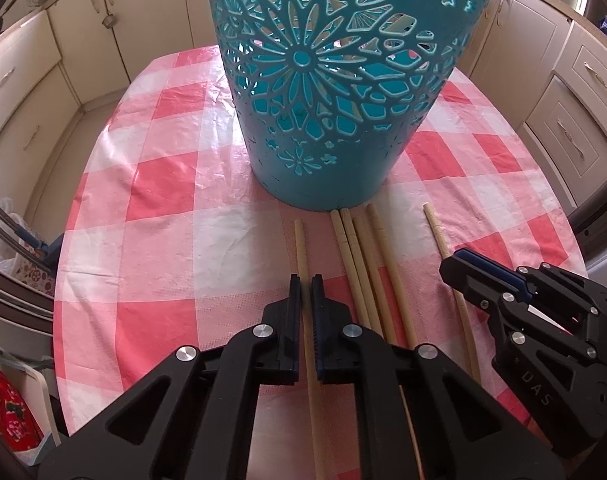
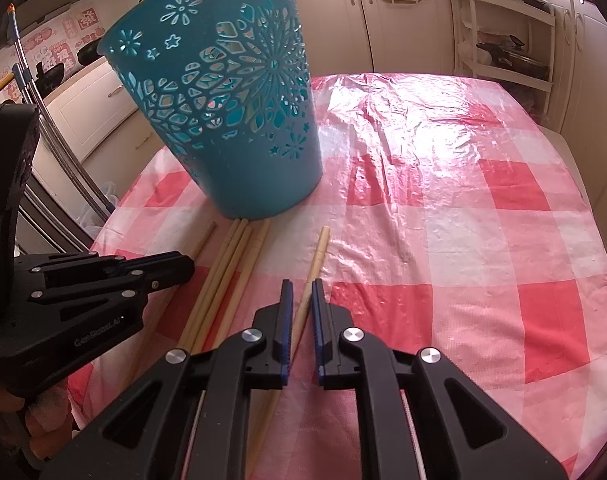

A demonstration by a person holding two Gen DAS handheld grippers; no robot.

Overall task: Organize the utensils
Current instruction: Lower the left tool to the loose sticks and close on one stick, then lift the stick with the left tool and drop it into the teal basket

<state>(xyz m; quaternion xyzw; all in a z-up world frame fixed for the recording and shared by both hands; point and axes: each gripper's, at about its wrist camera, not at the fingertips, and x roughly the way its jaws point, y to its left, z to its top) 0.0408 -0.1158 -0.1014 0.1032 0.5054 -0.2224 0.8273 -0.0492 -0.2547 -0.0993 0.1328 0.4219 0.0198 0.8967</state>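
Several pale wooden chopsticks [image 1: 363,256] lie side by side on the pink checked tablecloth [image 1: 175,168], ends toward a tall teal cut-out basket [image 1: 327,80]. My left gripper [image 1: 306,280] straddles the leftmost chopstick [image 1: 300,248], jaws nearly closed around it, the stick still flat on the cloth. My right gripper [image 2: 301,286] straddles the rightmost chopstick [image 2: 318,252] with a narrow gap on both sides. The basket [image 2: 231,112] stands just beyond the sticks. Each gripper shows in the other's view: the right one [image 1: 455,264], the left one [image 2: 183,266].
The round table [image 2: 463,200] is surrounded by cream kitchen cabinets [image 1: 31,92]. A white rack with pots [image 2: 503,48] stands behind on the right. Metal poles [image 2: 55,140] and bags sit off the table's left edge.
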